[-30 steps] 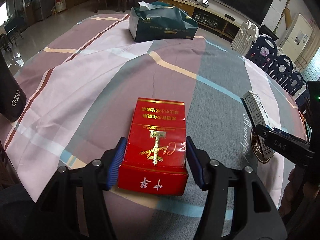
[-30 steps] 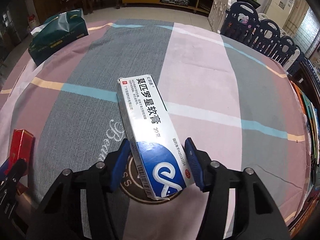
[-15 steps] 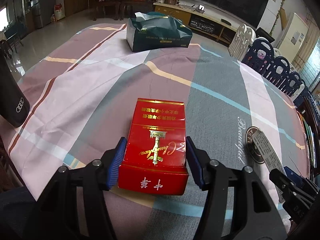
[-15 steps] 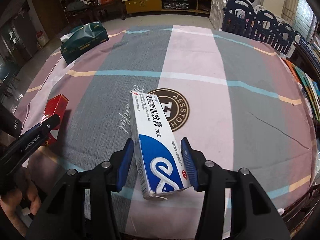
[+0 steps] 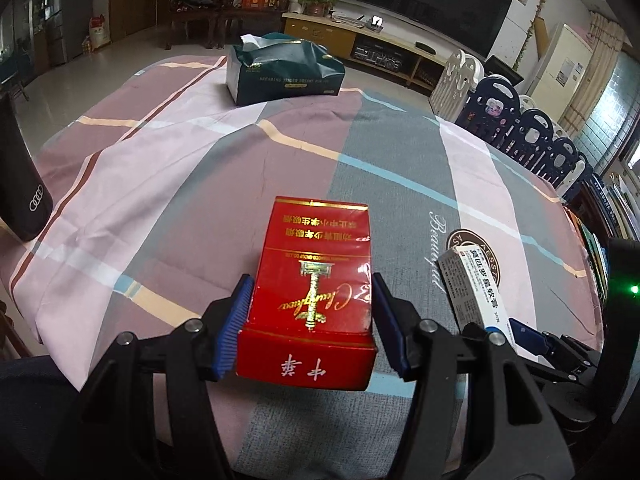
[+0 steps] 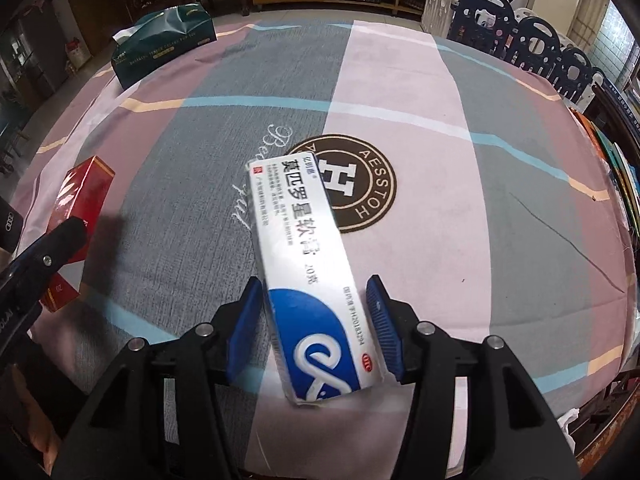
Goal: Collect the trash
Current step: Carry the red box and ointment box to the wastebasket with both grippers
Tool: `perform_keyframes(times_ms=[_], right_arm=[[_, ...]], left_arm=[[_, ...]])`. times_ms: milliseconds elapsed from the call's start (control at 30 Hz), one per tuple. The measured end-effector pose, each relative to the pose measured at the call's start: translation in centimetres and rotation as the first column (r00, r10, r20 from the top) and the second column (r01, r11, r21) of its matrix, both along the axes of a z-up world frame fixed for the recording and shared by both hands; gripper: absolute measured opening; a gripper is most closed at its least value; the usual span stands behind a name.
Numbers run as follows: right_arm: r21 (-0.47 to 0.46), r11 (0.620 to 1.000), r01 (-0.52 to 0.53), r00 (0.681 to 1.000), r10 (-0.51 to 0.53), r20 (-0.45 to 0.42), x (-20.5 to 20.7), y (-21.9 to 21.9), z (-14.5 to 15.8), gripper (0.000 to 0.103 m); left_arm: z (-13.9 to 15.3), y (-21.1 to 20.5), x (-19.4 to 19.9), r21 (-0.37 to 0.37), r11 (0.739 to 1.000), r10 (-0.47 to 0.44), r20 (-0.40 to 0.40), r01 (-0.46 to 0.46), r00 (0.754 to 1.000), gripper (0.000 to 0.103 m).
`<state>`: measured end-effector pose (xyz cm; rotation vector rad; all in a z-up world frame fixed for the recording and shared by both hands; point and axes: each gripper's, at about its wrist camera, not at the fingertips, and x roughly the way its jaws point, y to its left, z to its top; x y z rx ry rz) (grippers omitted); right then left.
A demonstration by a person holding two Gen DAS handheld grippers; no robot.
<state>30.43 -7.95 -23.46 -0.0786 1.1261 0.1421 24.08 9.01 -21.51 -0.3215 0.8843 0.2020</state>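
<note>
the left gripper (image 5: 308, 320) is clamped on a red pack (image 5: 316, 280), both blue pads flat against its long sides, the pack lifted above the striped cloth (image 5: 200, 168) on the table. the pack's lid end faces the camera and it looks closed, so what is inside cannot be told

the right gripper (image 6: 316, 320) has a white and blue box (image 6: 308, 272) between its pads; its jaws are opening. the left pad touches the box's edge, while a thin gap shows by the right pad, so the grip looks loose. the box sits tilted, its far end leaning left over the round brown logo (image 6: 360, 184) printed on the cloth. its flaps look shut, contents unseen

at the far edge of the table lies a dark green tissue pack (image 5: 284, 68), crumpled on top, with white tissue poking out of its slot at the left end. a black case (image 5: 24, 192) with a ring emblem stands at the left edge

in the right view the red pack appears at far left, behind the other gripper's black finger; in the left view the box shows at lower right

beyond the table are a row of dark and white plastic panels (image 5: 520, 128) and a low tv bench (image 5: 380, 48)
</note>
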Motion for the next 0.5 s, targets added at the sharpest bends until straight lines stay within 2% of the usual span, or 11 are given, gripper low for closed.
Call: perform_keyframes(times_ms=[100,200,267,500], right_arm=[[-0.019,1.0,-0.003,1.0,0.004,0.003,0.0,0.5,-0.3,0.053],[-0.022,1.0,-0.017,1.0,0.018,0.016,-0.3,1.0,-0.1,0.04],[-0.013,1.0,0.001,1.0,-0.001,0.027,-0.7,0.6,0.4,0.04],[0.088,0.994,0.058,0.986,-0.071,0.153,-4.1,-2.9,6.7,0.04]], left_arm=[[-0.2,0.4,0.2,-0.008,1.0,0.011,-0.006,-0.011,1.0,0.059],[-0.2,0.1,0.2,0.003,1.0,0.004,-0.006,-0.004,1.0,0.059],[-0.1,0.0,0.2,0.009,1.0,-0.002,0.0,0.002,1.0,0.059],[1.2,-0.5,-0.9,-0.023,0.999,-0.034,0.071,0.036,0.997,0.059]])
